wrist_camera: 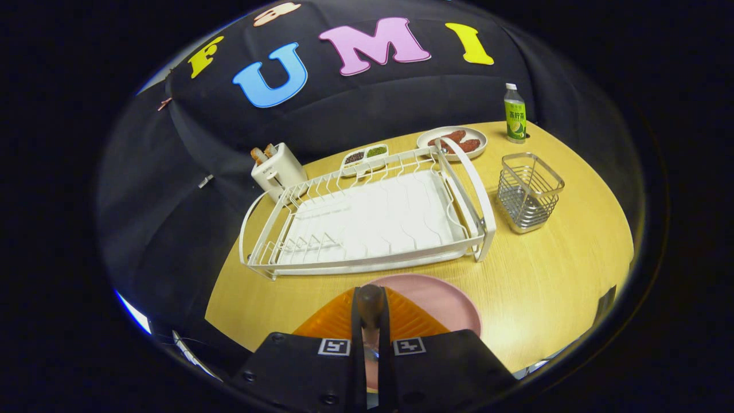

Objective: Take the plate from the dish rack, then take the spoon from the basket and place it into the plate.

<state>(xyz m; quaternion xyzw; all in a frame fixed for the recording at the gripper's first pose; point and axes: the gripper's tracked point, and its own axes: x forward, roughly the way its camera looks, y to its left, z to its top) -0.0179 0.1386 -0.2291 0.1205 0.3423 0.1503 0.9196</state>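
In the gripper view, the hand-held gripper (370,321) has its two fingers drawn close together, both pressing on a dark rounded handle end that stands up between them; this looks like the spoon (370,305), though its bowl is hidden below the fingers. Directly under and just ahead of the fingers lies the pink plate (444,304), flat on the wooden bench (539,275), with most of its near part covered by the gripper. Beyond the plate, close to its far rim, sits the white dish rack (367,223), its wire slots holding no dishes. To the right of the rack stands the wire basket (528,192), upright and apart from the rack. Behind the rack's far left corner is a white toaster (279,168) with bread sticking out. Along the rack's far side rest a small divided dish (364,155) and a round plate of food (459,141). A green-labelled bottle (514,115) stands upright at the bench's far edge, beyond the basket.
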